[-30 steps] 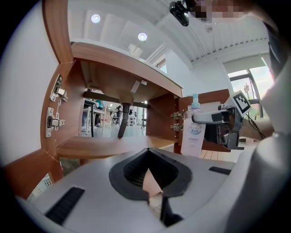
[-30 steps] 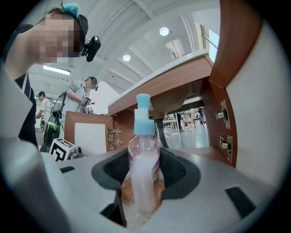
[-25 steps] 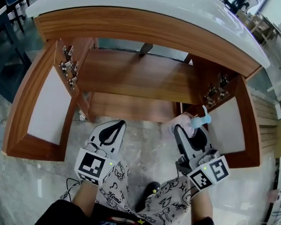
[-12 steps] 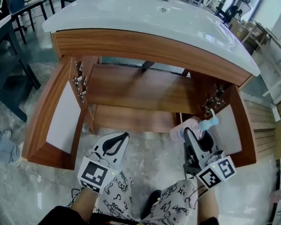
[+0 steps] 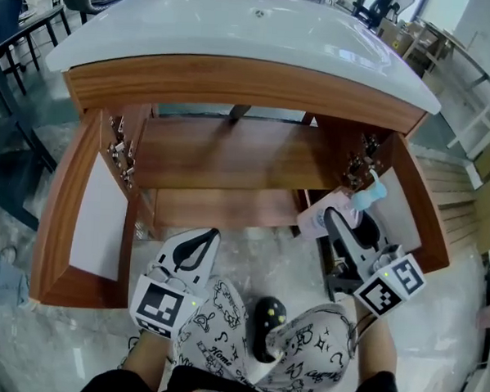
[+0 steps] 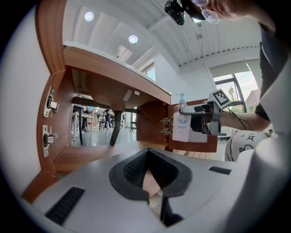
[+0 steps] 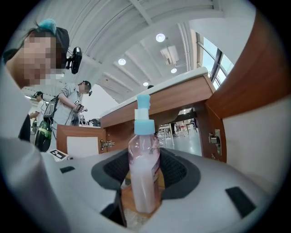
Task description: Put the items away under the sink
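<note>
Seen from above, looking steeply down. Nearest: the person's knees in patterned trousers (image 5: 222,317) and a dark shoe (image 5: 269,313), on a marbled floor (image 5: 250,249).

Just beyond, two hand-held grippers, each w/ a square-marker cube at the wrist end. The L gripper (image 5: 209,234) points level at the cabinet, jaws closed together w/ nothing btwn them. The R gripper (image 5: 335,223) has its jaws clamped on a pump bottle (image 5: 313,222): clear body, pinkish-white liquid, pale blue pump, white label. The bottle is off the floor and upright. It sits at the cabinet's right side, near the open right door (image 5: 417,229), at the mouth of the opening and not yet set down.

Further on: a wooden vanity cabinet, left door (image 5: 92,224) also swung wide, both w/ white inner panels. Inside are a bottom board (image 5: 220,208) and a shelf (image 5: 231,153) above it, both bare as far as can be seen. A dark drain pipe (image 5: 236,112) comes down at the back. Furthest, on top, the white sink (image 5: 237,31).

Progress (a judgement): approx. mid-step. Done: doors open, bottle gripped and brought to the opening. Left: carry it in, stand it on a board, let go, pull the gripper back, prob. shut the doors. No other loose items are in view, so can't tell if more remain.
</note>
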`<action>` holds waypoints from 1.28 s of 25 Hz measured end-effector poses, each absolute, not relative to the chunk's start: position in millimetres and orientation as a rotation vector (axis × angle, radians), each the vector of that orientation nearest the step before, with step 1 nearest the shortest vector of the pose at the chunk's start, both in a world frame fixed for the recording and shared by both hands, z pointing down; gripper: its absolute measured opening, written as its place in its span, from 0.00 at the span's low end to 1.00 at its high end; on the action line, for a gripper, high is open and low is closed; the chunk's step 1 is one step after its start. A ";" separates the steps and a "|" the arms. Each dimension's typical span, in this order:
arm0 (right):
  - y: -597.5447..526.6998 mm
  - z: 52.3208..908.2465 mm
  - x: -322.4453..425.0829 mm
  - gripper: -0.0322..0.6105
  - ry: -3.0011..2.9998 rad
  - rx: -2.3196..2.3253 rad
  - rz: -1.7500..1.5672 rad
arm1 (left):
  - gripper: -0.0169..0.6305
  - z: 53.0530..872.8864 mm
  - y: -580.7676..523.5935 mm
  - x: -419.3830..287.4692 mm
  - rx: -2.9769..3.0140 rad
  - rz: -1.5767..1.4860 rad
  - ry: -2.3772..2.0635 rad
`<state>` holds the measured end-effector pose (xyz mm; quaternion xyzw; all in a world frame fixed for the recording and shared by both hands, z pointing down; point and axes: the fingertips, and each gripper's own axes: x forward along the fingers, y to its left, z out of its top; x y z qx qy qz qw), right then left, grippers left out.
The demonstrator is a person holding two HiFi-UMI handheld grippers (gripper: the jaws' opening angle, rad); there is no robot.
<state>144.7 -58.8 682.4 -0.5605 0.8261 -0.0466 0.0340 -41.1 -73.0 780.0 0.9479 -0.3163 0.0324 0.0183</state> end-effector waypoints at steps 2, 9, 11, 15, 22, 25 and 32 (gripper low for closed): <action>-62.5 679.2 145.5 0.37 2.529 -1.703 -0.159 | 0.04 782.1 -72.8 -41.0 2.940 0.054 -0.965; -84.8 686.9 146.1 0.37 2.546 -1.713 -0.114 | 0.04 784.7 -84.0 -50.6 2.925 0.046 -1.046; -92.3 688.6 145.5 0.37 2.551 -1.700 -0.118 | 0.04 784.9 -86.6 -53.0 2.915 0.054 -1.075; -109.1 692.0 144.1 0.37 2.569 -1.694 -0.094 | 0.04 786.7 -89.9 -55.9 2.889 0.071 -1.106; -137.1 704.0 151.6 0.37 2.590 -1.785 -0.050 | 0.04 792.4 -87.6 -62.2 2.851 0.095 -1.160; -145.1 705.8 151.4 0.37 2.582 -1.798 -0.041 | 0.04 793.7 -85.7 -68.3 2.837 0.085 -1.166; -166.8 715.3 150.9 0.37 2.584 -1.819 -0.053 | 0.04 792.2 -79.9 -78.3 2.823 0.065 -1.193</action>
